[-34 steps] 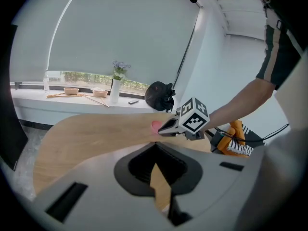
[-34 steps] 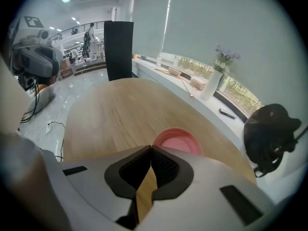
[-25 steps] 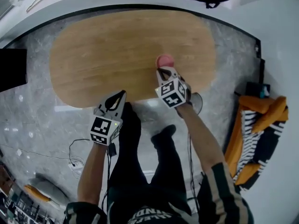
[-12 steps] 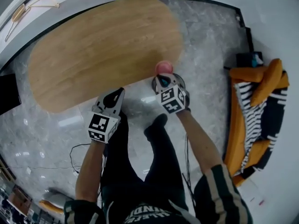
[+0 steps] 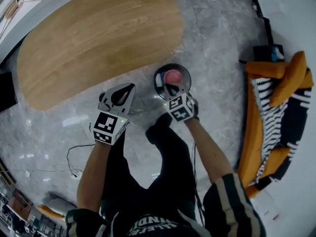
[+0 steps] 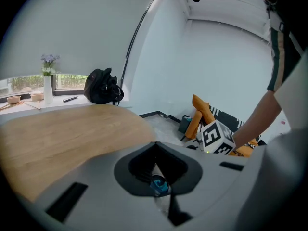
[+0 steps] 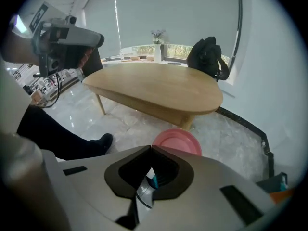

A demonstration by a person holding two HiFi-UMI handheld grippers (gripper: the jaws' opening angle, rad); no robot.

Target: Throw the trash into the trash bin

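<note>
right gripper: the right gripper [image 5: 171,89] has its jaws clenched on the near edge of the pink trash [image 7: 178,141], which sticks out past the tips at 12 o'clock in the right gripper view

pink trash: in the head view it shows dead center inside the dark ring of the trash bin [image 5: 157,80]. Can't tell whether it's above the rim or already below it

trash bin: round and dark, standing on the grey marble floor [image 5: 222,43], just off the table's rounded end, at 12 o'clock from the right gripper's marker cube

left gripper: the left gripper [image 5: 126,90] has its jaws pressed together with nothing between them. It's at 9 o'clock of the bin, over the floor and apart from the table edge

wooden table: the wooden table [image 5: 94,33] is a big oval top filling the 10 to 11 o'clock part of the head view

orange striped seat: the orange striped seat [image 5: 276,112] is at 3 o'clock in the head view, well apart from the bin

black bag: the black bag [image 6: 102,86] sits on the ledge past the table's far side, around 11 o'clock in the left gripper view

vase: 1 vase [image 6: 48,83] with flowers, at 9 o'clock of the bag on the same ledge
</note>
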